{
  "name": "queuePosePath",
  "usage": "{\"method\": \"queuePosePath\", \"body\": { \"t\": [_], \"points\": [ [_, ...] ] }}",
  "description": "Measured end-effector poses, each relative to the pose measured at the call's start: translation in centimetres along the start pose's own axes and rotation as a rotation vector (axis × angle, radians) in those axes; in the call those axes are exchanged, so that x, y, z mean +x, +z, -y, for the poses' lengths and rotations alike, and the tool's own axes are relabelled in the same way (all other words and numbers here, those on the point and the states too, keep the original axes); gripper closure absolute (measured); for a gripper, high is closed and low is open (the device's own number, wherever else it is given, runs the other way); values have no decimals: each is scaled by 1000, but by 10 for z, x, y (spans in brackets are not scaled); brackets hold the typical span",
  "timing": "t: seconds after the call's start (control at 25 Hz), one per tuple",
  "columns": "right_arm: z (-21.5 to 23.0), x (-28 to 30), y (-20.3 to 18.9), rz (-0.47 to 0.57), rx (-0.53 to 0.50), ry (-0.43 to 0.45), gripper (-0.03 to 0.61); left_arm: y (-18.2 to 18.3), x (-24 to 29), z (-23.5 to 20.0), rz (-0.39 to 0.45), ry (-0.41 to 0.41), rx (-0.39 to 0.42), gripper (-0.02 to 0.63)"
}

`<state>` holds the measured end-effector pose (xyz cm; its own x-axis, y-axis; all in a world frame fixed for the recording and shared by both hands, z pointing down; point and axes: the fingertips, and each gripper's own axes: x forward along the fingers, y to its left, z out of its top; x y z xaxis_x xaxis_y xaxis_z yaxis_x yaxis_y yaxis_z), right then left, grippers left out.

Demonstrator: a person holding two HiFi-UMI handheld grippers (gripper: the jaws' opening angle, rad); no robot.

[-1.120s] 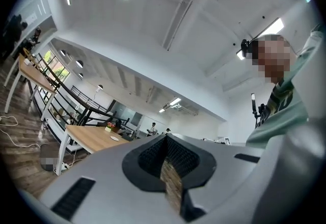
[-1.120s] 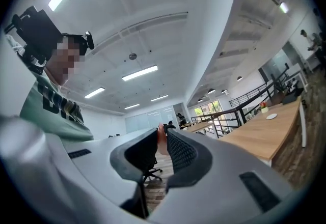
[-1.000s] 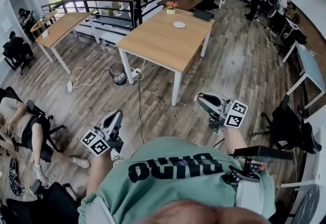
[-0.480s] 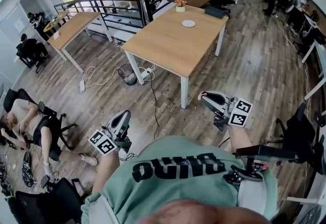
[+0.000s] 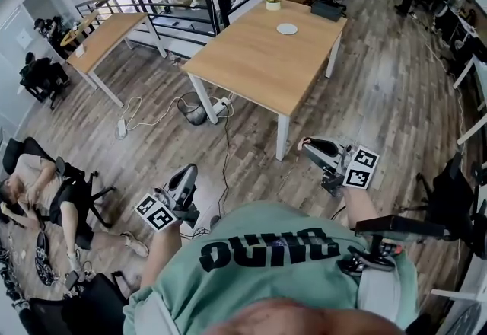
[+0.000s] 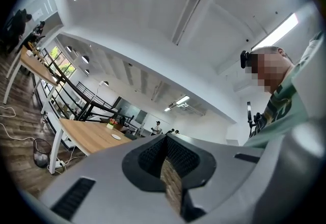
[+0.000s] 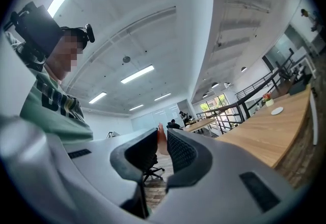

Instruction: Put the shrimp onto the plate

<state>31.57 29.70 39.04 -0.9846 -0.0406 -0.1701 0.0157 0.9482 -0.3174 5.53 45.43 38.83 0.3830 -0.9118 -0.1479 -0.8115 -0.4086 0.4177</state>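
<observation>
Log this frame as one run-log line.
stage: standing short of table | left gripper: shut, empty | right gripper: shut on shrimp | plate: on table, no shrimp on it

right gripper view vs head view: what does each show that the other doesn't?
Right gripper view only: a clear look at the shrimp pinched in the right gripper's jaws, plus ceiling lights. Head view only: the left gripper and floor cables. Both: the table with the plate, far ahead.
</observation>
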Motion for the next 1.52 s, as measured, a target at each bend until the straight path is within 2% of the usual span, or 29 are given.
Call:
{"method": "queuePosePath", "body": {
  "t": [0.28,0.44,0.6,0.72,0.96,1.2,1.36,1.52],
  "points": [
    [-10,111,0,22,-56,-55,515,51,-34,-100,7,-72,-14,609],
    [-23,187,-4,24,-96,-64,515,97,-62,-156,-7,-106,29,609],
    [-25,256,-4,18,-99,-74,515,138,-89,-205,-4,-112,39,609],
    [-21,291,-14,3,-85,-91,515,147,-107,-239,-22,-106,28,609],
    [-12,336,-18,-41,-94,-110,515,155,-113,-282,-13,-130,-2,609],
    [22,349,-13,-34,-83,-121,515,147,-93,-307,-45,-134,-29,609],
    [62,351,-8,-19,-55,-90,515,151,-64,-315,-58,-104,-3,609],
    [121,341,7,-11,-46,-45,515,150,-12,-320,-43,-66,30,609]
  ]
}}
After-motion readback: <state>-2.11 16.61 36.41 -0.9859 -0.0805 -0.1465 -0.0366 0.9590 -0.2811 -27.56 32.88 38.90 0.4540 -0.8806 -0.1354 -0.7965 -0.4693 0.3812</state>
